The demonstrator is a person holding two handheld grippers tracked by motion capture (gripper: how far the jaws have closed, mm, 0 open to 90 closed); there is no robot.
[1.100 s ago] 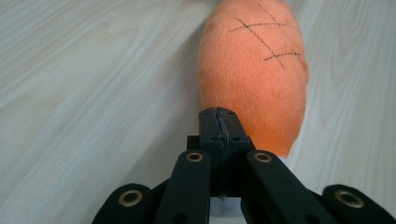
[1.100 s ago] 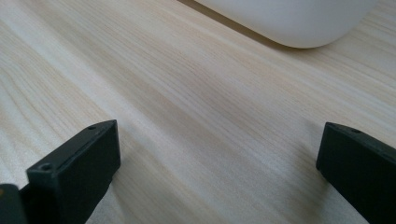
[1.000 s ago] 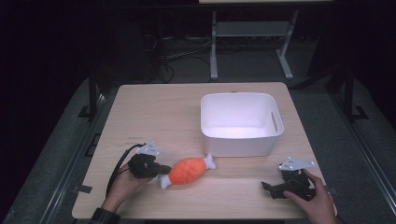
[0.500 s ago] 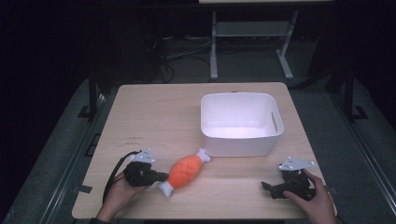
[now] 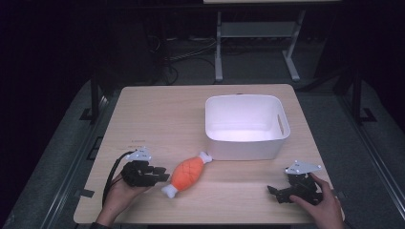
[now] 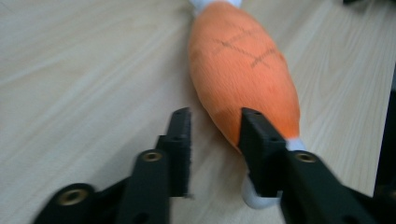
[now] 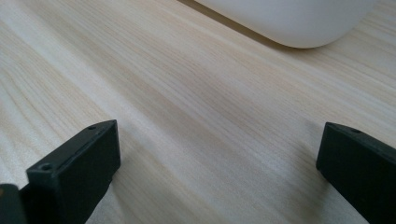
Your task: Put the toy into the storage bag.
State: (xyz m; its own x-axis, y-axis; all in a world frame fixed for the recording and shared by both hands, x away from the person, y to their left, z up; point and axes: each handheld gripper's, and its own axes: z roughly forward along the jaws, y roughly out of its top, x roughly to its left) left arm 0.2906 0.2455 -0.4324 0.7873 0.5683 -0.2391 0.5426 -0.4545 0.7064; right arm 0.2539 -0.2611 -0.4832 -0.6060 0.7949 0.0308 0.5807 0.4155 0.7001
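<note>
The orange plush drumstick [image 5: 187, 173] lies flat on the table [image 5: 157, 119], its near white knob at about 7 o'clock from the white tub [image 5: 246, 126] and its far knob pointing at 1 o'clock toward the tub's front wall. The left gripper [image 5: 163, 174] sits just beside the toy at its 9 o'clock. Its jaws have just been opening and now stand partly apart; in the left gripper view the bare table shows in the gap between them, with the drumstick [image 6: 245, 70] ahead and against the outside of one jaw — nothing is pinched. The right gripper [image 5: 273, 193] rests near the table's front edge with its jaws spread wide over bare wood.

The risk, as I judge it: the gap is offset from the toy, so closing now would catch only air or shove the soft body sideways — rolling it away from the tub or toward the table edge.
</note>
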